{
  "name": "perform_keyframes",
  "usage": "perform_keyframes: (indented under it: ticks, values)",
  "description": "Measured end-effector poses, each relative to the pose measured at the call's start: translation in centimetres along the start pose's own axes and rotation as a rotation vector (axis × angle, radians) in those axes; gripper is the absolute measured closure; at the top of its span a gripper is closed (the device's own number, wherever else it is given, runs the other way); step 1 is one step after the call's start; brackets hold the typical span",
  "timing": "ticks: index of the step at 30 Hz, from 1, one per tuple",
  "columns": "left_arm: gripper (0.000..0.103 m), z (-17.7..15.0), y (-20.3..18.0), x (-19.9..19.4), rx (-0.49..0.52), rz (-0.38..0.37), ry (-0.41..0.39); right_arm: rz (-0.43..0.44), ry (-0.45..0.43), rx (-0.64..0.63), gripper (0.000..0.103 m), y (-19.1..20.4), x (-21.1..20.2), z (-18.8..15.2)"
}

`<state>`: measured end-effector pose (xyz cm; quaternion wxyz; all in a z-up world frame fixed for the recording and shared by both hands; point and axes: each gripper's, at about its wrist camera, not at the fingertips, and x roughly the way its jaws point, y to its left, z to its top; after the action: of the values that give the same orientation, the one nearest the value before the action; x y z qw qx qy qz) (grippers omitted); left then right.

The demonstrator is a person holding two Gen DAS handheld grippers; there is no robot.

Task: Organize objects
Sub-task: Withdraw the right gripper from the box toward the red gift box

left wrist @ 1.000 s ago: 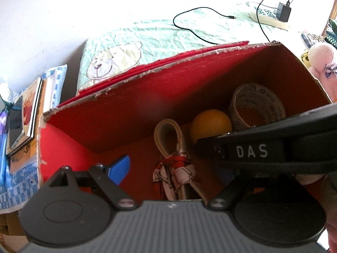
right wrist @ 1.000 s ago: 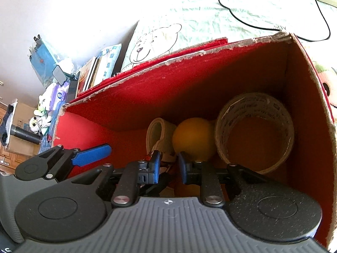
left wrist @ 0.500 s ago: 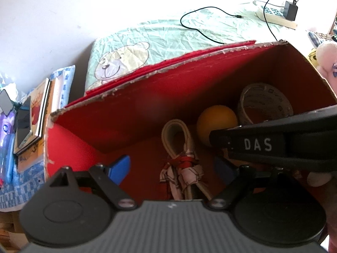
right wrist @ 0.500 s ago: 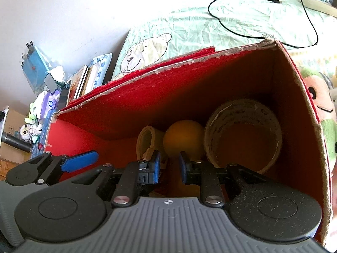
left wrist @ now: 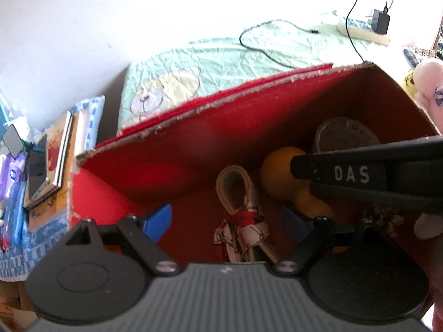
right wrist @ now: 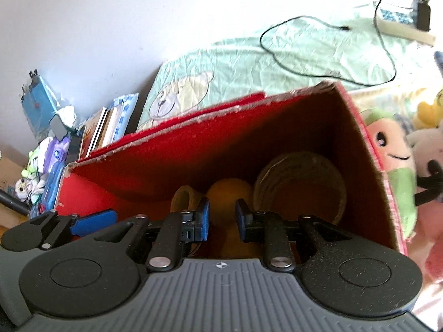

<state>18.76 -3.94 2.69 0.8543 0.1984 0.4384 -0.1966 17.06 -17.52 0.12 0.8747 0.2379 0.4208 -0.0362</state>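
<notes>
Blue-padded and spread wide, the left hand-held gripper (left wrist: 225,220) hangs over the red box (left wrist: 171,149). The right hand-held gripper (right wrist: 222,220) is beside it, its pads narrowly apart with nothing between them. Down in the box lie a folded cloth strap (left wrist: 239,207), an orange ball (left wrist: 278,173) and a roll of tape (right wrist: 300,186). The box sits on a bed with a bear-print sheet (right wrist: 221,83), soft toys (right wrist: 393,152) against its right wall.

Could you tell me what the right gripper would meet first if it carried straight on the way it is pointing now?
Most likely the orange ball: it sits directly ahead of the right gripper, inside the red box, between the slightly parted fingers. Depth is hard to judge here.
</notes>
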Motion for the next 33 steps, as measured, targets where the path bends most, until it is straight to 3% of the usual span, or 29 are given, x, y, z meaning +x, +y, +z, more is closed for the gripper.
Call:
perform_keyframes:
  ticks: [5, 9, 22, 33]
  values:
    - [0.015, -0.2, 0.5, -1.5, -0.04, 0.017, -0.02, -0.023, -0.045, 0.032, 0.079, -0.6, -1.7, -0.4]
    - [0.014, -0.7, 0.6, -3.7, -0.069, 0.034, -0.056, 0.009, -0.077, 0.034, 0.079, -0.9, -3.3, -0.9]
    - [0.011, -3.1, -1.3, -9.9, -0.184, 0.121, -0.058, 0.091, -0.206, -0.12, 0.071, -1.4, -9.9, -3.1]
    - [0.011, -6.3, -3.0, -13.9, -0.263, 0.184, -0.054, 0.206, -0.158, -0.206, 0.069, -1.1, -13.1, -5.6]
